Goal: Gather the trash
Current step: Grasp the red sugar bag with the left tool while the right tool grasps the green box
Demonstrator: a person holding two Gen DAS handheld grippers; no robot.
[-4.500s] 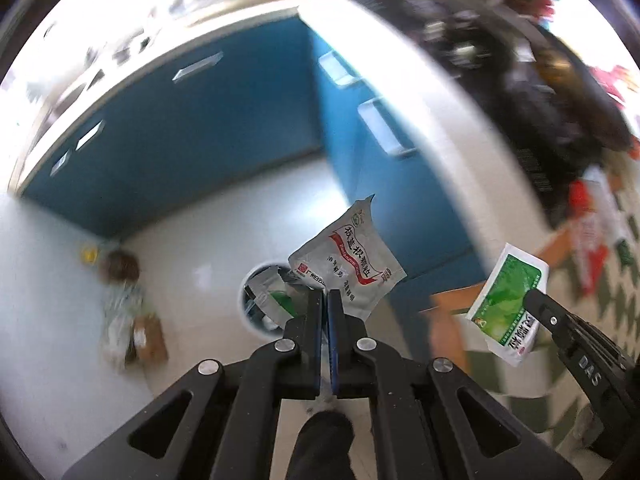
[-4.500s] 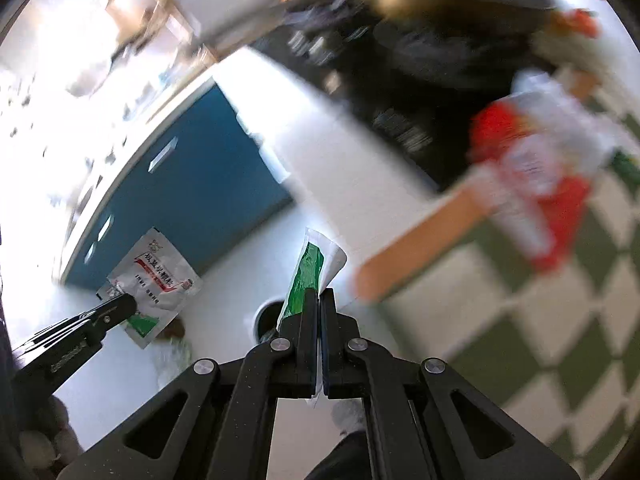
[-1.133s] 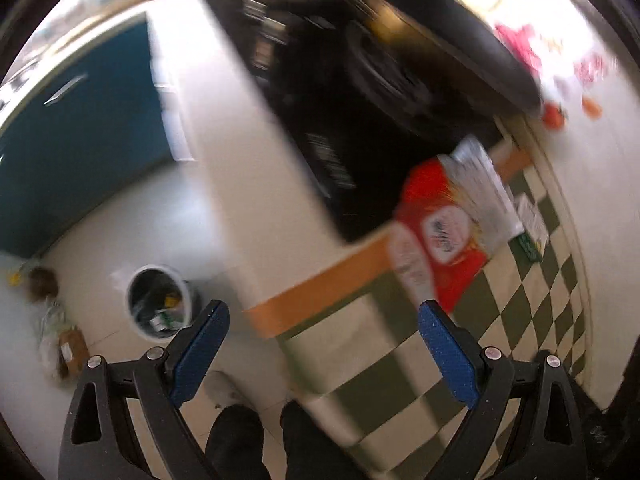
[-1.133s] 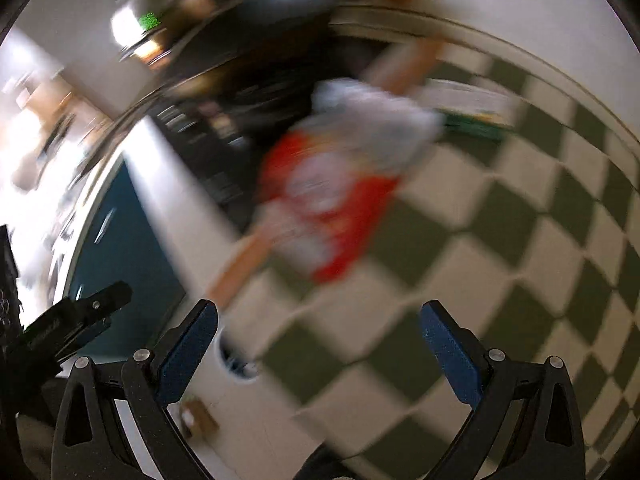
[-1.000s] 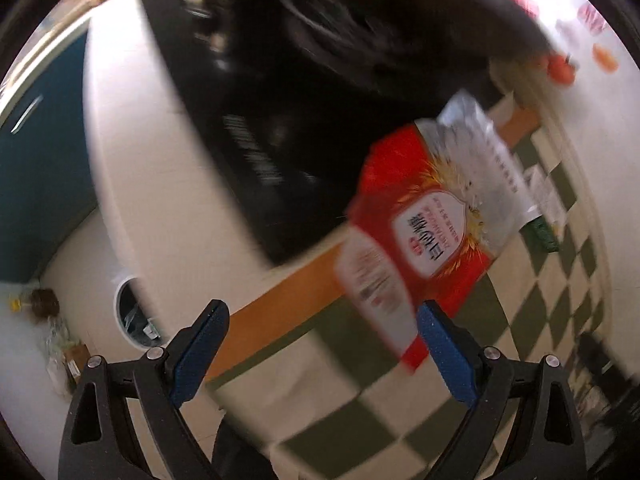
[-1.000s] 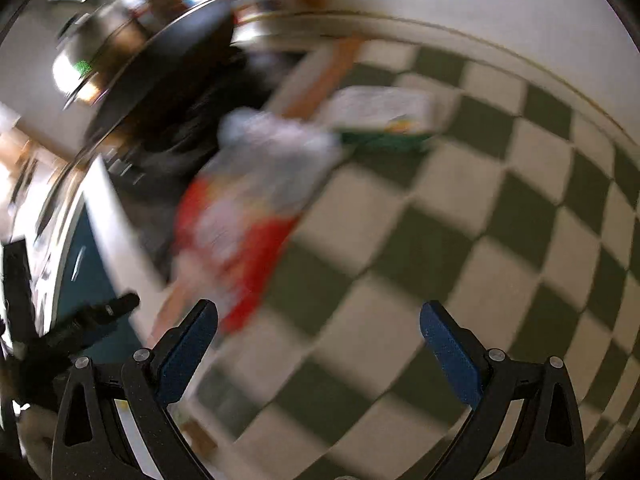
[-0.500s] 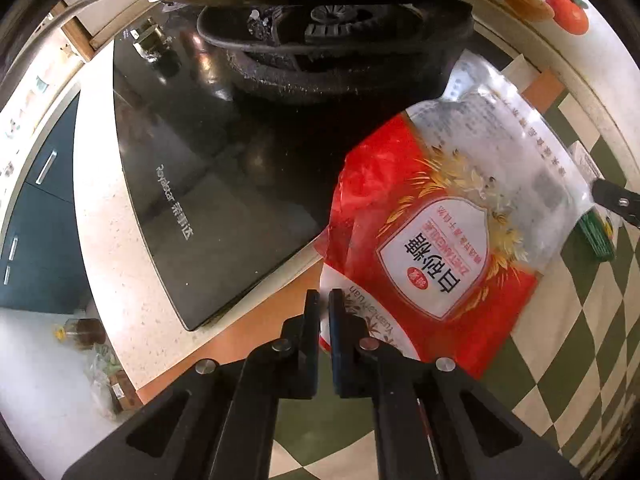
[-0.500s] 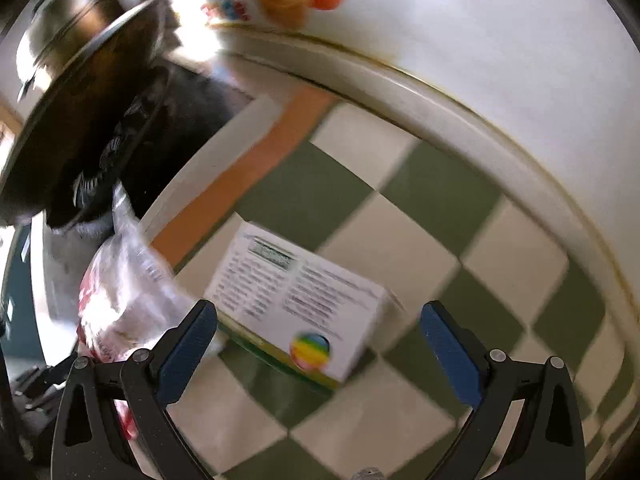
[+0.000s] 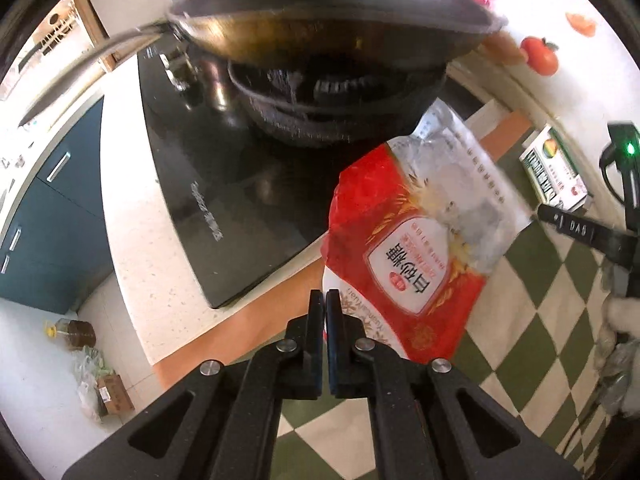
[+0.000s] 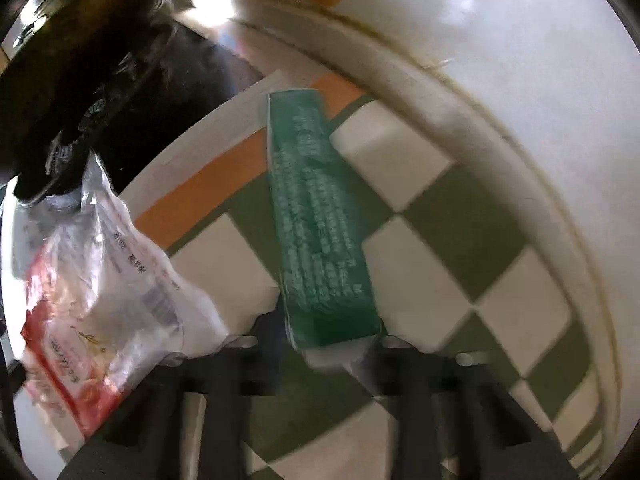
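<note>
Half a second ago the right gripper was spread; now both pinch trash on the checkered desk, it a green box, the left gripper the red sugar bag, ready for binning.

Left gripper: matte black plastic frame, two long angled arms with triangular cut-outs. Four round silver screw heads across the linkage. Slim black fingers with a thin blue edge on the inner faces.

Right gripper: same black frame, heavily blurred in its own view; silver screw heads faintly visible. Seen from the left wrist view, its finger is black with white "DAS" lettering, a small green light glows on a black housing above it, and a black cable loops beside it. Pale glove behind it.
</note>
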